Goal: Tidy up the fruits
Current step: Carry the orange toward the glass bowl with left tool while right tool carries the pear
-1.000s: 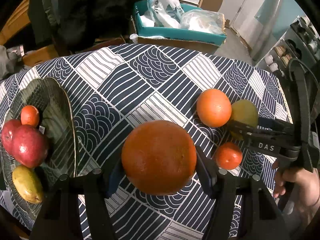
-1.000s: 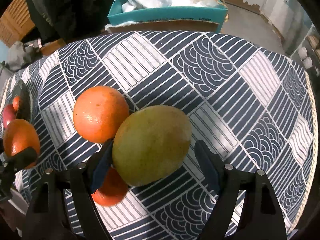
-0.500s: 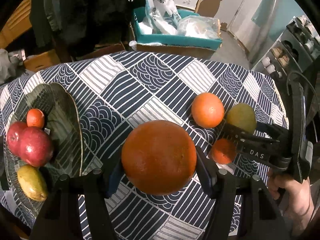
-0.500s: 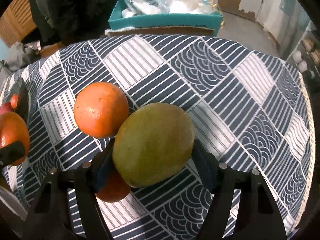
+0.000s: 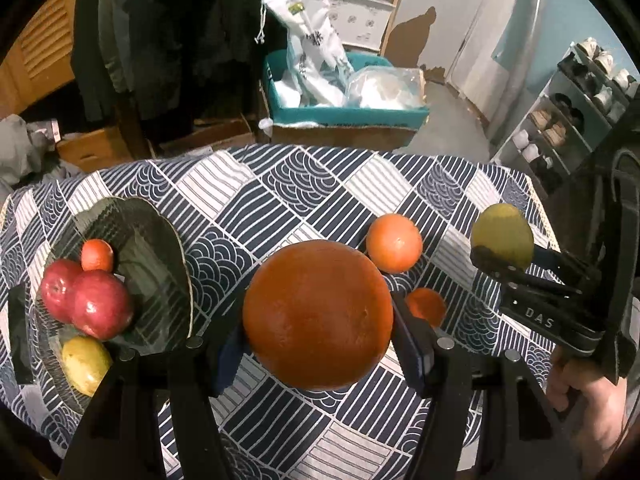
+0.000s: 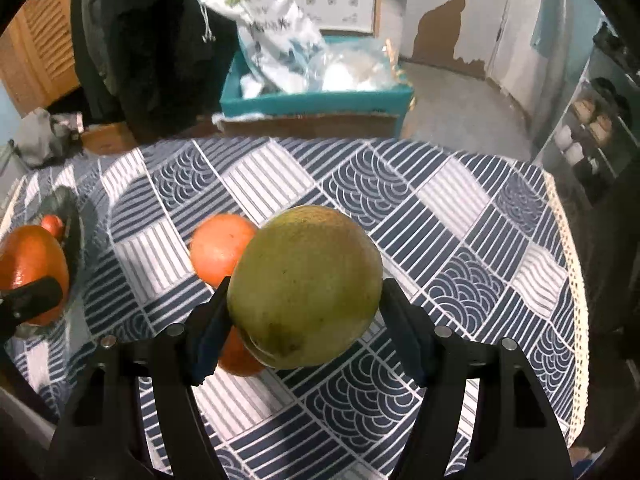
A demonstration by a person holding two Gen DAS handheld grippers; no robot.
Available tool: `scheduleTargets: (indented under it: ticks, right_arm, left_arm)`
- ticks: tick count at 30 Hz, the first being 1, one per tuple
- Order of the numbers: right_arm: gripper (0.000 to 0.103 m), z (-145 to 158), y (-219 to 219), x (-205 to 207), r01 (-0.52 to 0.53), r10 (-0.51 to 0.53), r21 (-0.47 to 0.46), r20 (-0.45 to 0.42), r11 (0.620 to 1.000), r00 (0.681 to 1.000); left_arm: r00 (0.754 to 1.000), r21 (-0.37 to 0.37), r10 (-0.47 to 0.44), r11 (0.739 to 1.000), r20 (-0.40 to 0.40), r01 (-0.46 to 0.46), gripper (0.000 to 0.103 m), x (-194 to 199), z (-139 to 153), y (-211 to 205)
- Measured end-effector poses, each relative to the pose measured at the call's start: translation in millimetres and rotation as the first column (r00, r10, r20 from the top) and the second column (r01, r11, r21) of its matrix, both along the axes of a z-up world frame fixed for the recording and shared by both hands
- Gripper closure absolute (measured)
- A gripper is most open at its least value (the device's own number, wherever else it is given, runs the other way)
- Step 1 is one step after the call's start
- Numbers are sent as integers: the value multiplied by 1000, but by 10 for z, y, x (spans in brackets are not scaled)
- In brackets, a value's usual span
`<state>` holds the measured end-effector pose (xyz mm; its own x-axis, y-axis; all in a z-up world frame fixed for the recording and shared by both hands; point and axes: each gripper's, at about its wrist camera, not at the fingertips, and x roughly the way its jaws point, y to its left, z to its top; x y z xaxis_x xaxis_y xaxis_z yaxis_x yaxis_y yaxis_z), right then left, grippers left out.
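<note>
On plate [image 5: 176, 248]: four fruits. My left gripper [image 5: 316, 344] clamps an orange [image 5: 316, 312]; right gripper [image 6: 304, 320] tightening on a mango [image 6: 304, 284]. Two oranges [image 5: 394, 242] remain.

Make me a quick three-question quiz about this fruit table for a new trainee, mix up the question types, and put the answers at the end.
1. True or false: the left gripper is clamped on a large orange.
2. Multiple choice: what does the right gripper hold? A) a red apple B) a green mango C) a small tangerine
3. Fill in: the two red apples lie in the dark glass ____ at the table's left.

Key
1. True; the pads press both its sides.
2. B, the green mango; the jaws are closing on it.
3. Dish: the dark glass dish, which also holds a yellow-green fruit and a small orange fruit.
</note>
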<state>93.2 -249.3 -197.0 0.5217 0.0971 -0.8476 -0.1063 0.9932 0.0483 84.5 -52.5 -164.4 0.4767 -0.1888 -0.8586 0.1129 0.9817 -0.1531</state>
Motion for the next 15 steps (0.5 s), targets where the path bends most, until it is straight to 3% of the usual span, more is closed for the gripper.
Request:
scheduleTargets:
  ticks: [15]
  right_arm:
    - [32, 735, 103, -361, -38, 32, 27, 171, 999, 985]
  left_arm:
    - [992, -4, 1, 1000, 123, 0, 36, -247, 486, 95]
